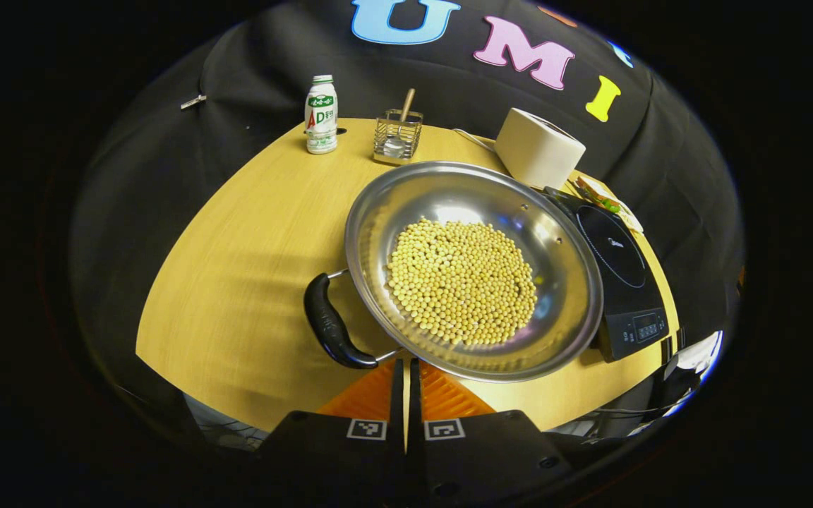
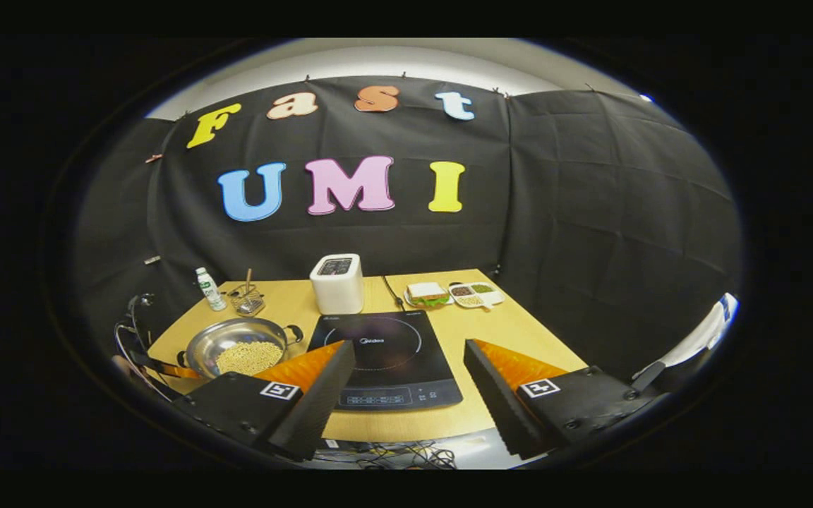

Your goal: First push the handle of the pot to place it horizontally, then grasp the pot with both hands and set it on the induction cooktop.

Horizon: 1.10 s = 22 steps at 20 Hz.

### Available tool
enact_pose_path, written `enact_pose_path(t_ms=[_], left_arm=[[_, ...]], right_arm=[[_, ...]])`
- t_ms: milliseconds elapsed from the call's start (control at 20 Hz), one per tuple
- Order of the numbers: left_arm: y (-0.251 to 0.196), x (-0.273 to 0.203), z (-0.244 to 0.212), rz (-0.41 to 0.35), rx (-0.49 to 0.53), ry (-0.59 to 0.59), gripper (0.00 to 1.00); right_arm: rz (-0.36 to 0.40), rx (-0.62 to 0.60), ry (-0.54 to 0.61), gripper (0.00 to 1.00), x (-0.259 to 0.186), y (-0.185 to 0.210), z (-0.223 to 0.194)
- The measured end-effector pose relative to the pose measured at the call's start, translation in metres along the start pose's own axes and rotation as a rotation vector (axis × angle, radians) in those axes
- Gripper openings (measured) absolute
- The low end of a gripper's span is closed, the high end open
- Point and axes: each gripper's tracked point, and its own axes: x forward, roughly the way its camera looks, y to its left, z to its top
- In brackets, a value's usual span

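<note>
Silver pot point(image 1: 562, 282), black handle point(image 1: 329, 328), yellow beans point(image 1: 463, 282), black cooktop point(image 2: 385, 360).

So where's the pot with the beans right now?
In the right gripper view the pot sits on the wooden table, left of the induction cooktop and in front of the small bottle.

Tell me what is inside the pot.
The pot holds a flat heap of small yellow beans across the middle of its bottom, with bare metal showing around them. Whatever lies beneath the heap is covered.

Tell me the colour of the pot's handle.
Black handle, clearest in the left gripper view, on the steel pot.
</note>
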Motion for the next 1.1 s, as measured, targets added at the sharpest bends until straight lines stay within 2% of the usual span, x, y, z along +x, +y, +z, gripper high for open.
enact_pose_path(t_ms=[650,850,1100], left_arm=[[0.068,0.032,0.062,0.075,-0.017,-0.038,0.05],[0.081,0.045,0.074,0.106,0.011,-0.042,0.05],[0.089,0.057,0.084,0.099,0.011,-0.04,0.05]], right_arm=[[-0.02,0.012,0.064,0.98,0.016,0.016,-0.004],[-0.023,0.004,0.082,0.98,0.02,0.021,-0.008],[-0.016,-0.019,0.081,0.98,0.023,0.029,-0.008]])
